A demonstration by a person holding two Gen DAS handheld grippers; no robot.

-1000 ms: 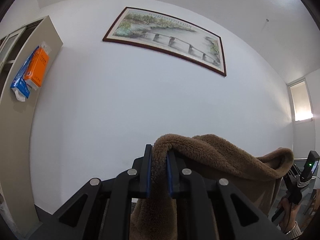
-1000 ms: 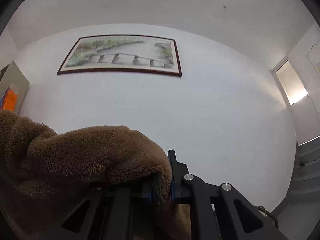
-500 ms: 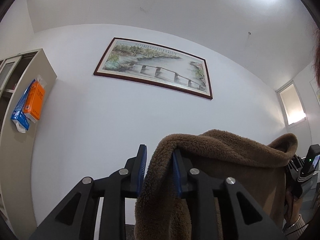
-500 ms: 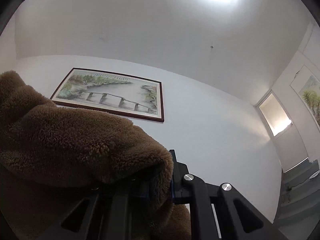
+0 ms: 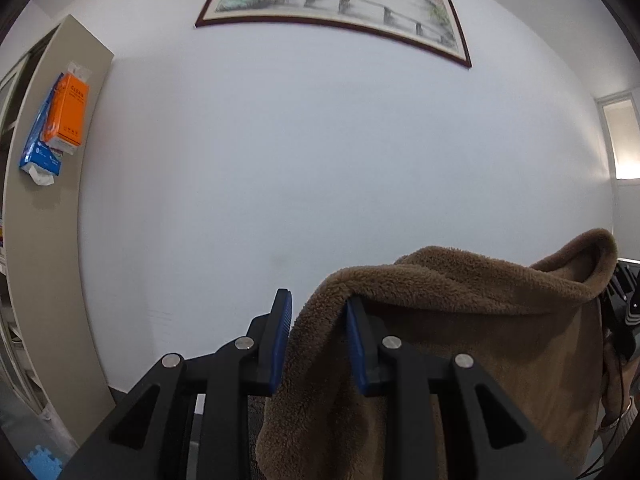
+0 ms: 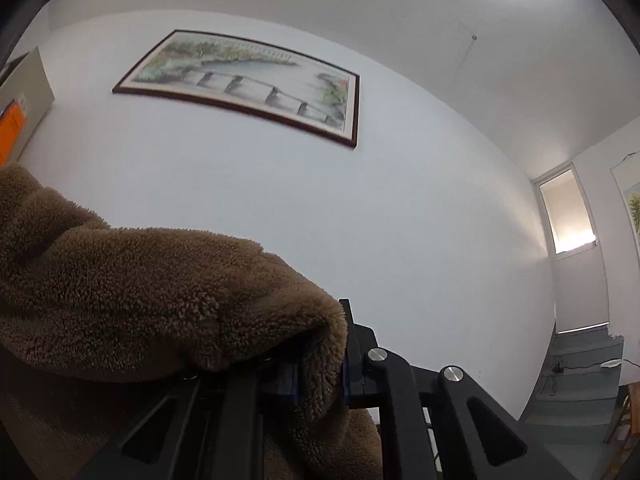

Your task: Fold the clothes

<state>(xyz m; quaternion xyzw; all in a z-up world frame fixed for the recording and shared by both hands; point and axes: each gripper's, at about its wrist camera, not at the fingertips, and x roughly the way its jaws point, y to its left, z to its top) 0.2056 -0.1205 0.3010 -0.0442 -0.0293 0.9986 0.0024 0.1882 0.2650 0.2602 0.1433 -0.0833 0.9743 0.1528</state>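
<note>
Brown fleece garment (image 5: 460, 320) hangs between both tools: the left hand-held gripper (image 5: 318, 336) has just been opening, fabric loose between its spread fingers; the right hand-held gripper (image 6: 320, 360) pinches the fleece tight.

painting: framed landscape with a footbridge (image 5: 336, 4), top centre of the left view, upper left of the right view
cabinet: beige side panel (image 5: 48, 216), left edge
packs: orange box (image 5: 68, 112) over blue tissue pack (image 5: 40, 152)
doorway: bright (image 6: 570, 216), right edge
</note>
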